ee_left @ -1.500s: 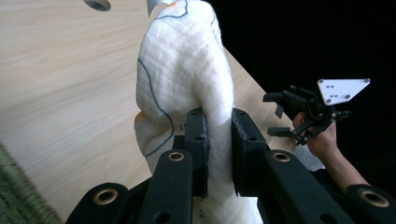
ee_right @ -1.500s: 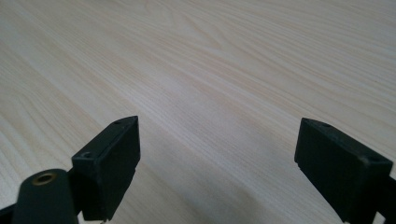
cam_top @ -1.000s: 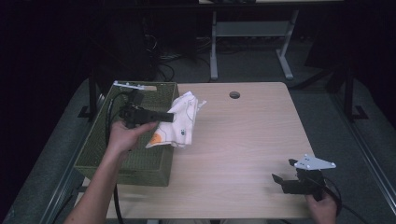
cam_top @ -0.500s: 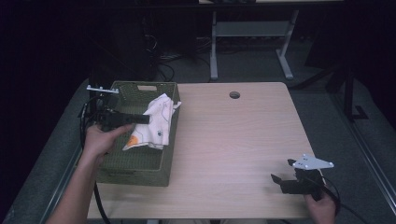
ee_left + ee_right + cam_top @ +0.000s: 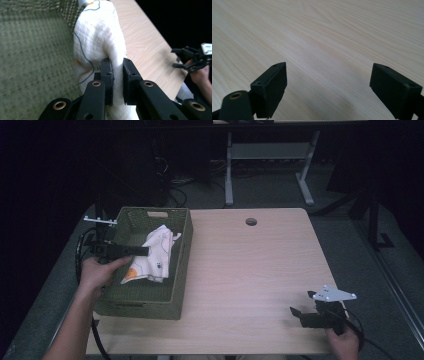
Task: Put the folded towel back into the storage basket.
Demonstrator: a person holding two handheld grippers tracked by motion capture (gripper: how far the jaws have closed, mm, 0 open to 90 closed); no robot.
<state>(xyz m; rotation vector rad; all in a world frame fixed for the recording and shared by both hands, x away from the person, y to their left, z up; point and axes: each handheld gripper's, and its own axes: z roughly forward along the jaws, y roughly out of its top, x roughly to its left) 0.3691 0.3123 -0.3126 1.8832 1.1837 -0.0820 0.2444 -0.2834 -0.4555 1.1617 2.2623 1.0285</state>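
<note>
In the high view, a light wooden counter (image 5: pixel 260 270) is seen, with a round hole (image 5: pixel 251 222) near its far edge. A green woven basket (image 5: pixel 182 265) is set at the counter's left side, its left wall at the counter's left edge. A white cloth (image 5: pixel 152 256) with orange and dark markings is held inside the basket, draped downward toward the near end. The left hand-held gripper (image 5: pixel 142 251) is reached over the basket's left wall and its jaws are seen at the cloth's left side; the left hand (image 5: pixel 97 272) is placed at the basket's left rim. The right hand-held gripper (image 5: pixel 296 312) is held low over the counter's near right corner, well apart from the basket, with the right hand (image 5: pixel 342 340) behind it and a grey 3-cornered plate on top.

In the left gripper view, the 2 jaws of the left hand-held gripper (image 5: pixel 117 75) are drawn close together and clamped on a fold of the white cloth (image 5: pixel 100 37), on which thin blue lines are seen. The basket's woven wall (image 5: pixel 30 50) is seen at the left, the counter (image 5: pixel 147 45) at the right, and the other gripper farther off.

In the right gripper view, the jaws of the right hand-held gripper (image 5: pixel 328 82) are spread wide apart over the bare counter (image 5: pixel 324 32), with nothing between them.
</note>
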